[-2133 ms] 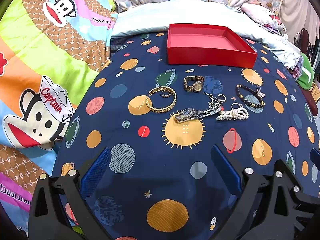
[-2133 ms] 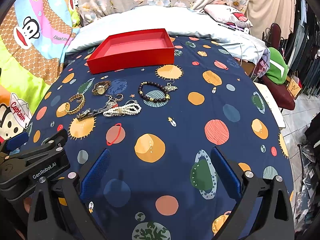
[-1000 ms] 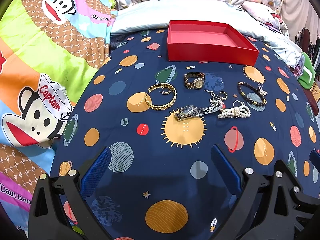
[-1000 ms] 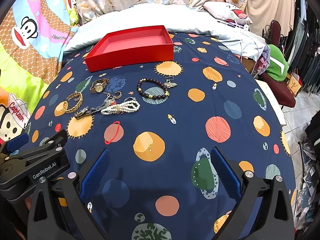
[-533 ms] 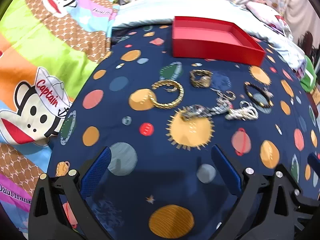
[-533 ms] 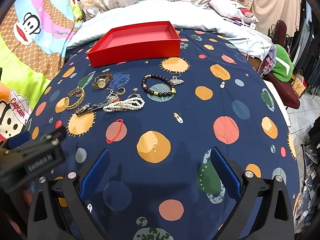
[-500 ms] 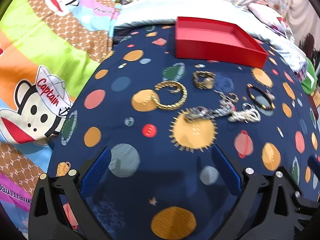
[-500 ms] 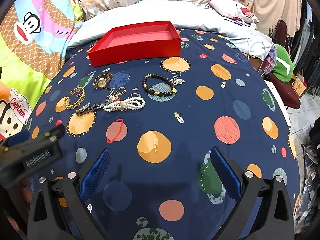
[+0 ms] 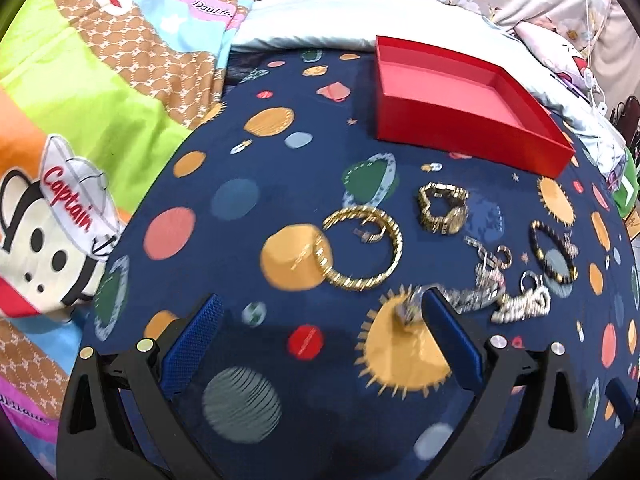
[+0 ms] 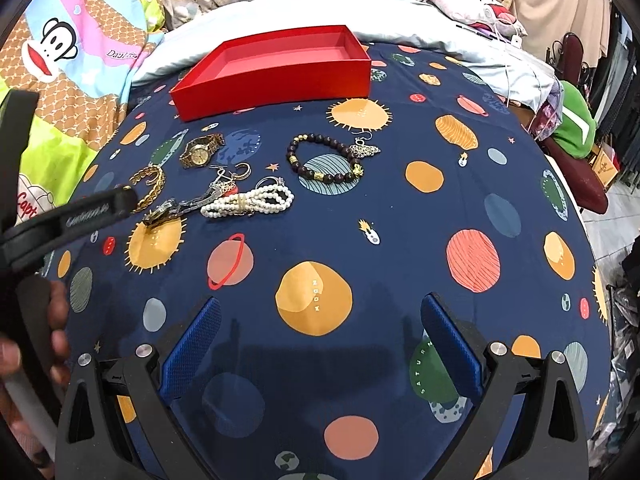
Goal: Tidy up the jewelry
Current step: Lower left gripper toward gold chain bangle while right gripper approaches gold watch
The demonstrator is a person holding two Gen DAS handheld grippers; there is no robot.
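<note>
1. Approach was the step in hand, as I judge it: your left gripper [image 9: 318, 322] had its jaws spread wide and gripping nothing, low over the navy planet-print cloth [image 9: 280, 152].
2. The gold twisted-rope bangle [image 9: 362, 247] lay just ahead of that gap, slightly toward the right jaw. The silver link watch [image 9: 448, 300] sat against the tip of the right jaw, partly hidden by it; the view was blurred, so I cannot tell whether they touched.
3. Beyond the right jaw you had the gold wristwatch [image 9: 442, 208], the white pearl bracelet [image 10: 248, 202] and the dark bead bracelet with gold spacers [image 10: 326, 160].
4. The shallow red cardboard tray [image 9: 460, 108] stood well beyond both jaws, with nothing visible in it.
5. Your right gripper [image 10: 318, 340] was likewise spread and empty, well short of all the pieces.
6. Next, you would likely need to straddle the bangle's rim, clench on it alone, and carry it to the tray.
</note>
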